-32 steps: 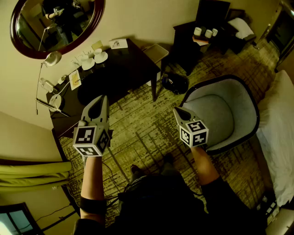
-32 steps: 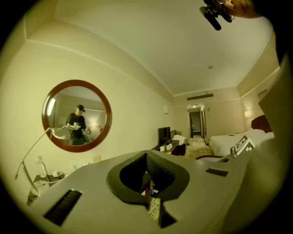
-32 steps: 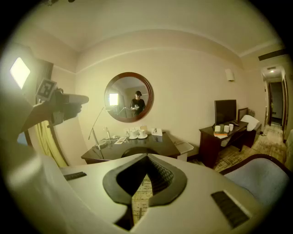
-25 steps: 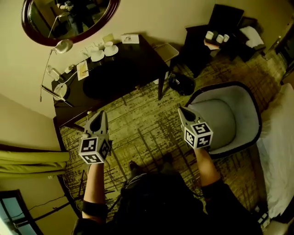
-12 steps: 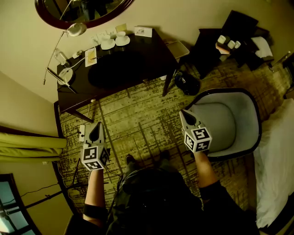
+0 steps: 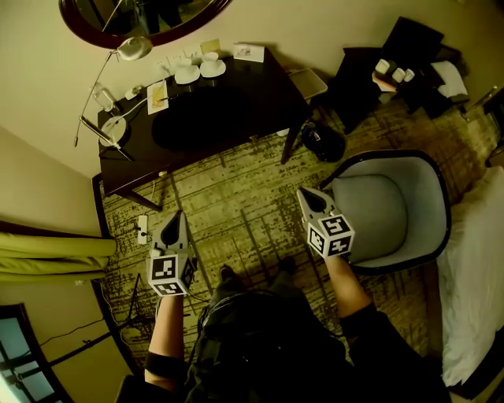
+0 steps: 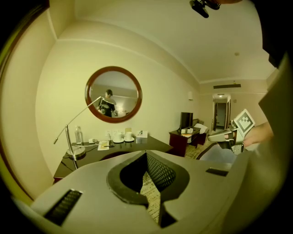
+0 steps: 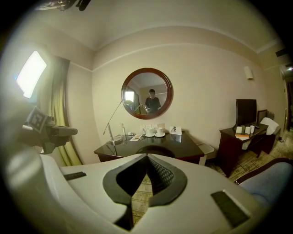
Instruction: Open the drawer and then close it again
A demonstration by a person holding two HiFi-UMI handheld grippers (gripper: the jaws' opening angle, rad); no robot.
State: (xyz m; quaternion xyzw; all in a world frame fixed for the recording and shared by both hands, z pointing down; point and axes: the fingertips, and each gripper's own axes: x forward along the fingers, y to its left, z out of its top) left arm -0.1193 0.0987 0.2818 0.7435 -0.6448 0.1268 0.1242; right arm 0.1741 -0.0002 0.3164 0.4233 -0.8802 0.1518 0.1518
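Note:
A dark wooden desk (image 6: 236, 102) stands against the far wall under a round mirror (image 6: 142, 16); I cannot make out a drawer front on it. My left gripper (image 6: 176, 216) hangs over the patterned carpet, well short of the desk's left end, shut and empty. My right gripper (image 6: 302, 191) hovers over the carpet beside the armchair, also shut with nothing in it. In the left gripper view the left gripper (image 7: 146, 153) points at the desk (image 7: 114, 148) with its jaws together. In the right gripper view the right gripper (image 8: 147, 155) faces the desk (image 8: 169, 144) the same way.
A grey armchair (image 6: 394, 197) sits at the right, a dark bin (image 6: 323, 143) by the desk leg. On the desk are a lamp (image 6: 118, 126) and cups (image 6: 197, 71). A side cabinet (image 6: 370, 71) stands far right, a bed (image 6: 472, 275) at the right edge, a curtain (image 6: 47, 260) left.
Both grippers have dropped lower and come back from the desk over the carpet. The left one no longer overlaps the desk's corner. The head view has swung, so the desk sits higher.

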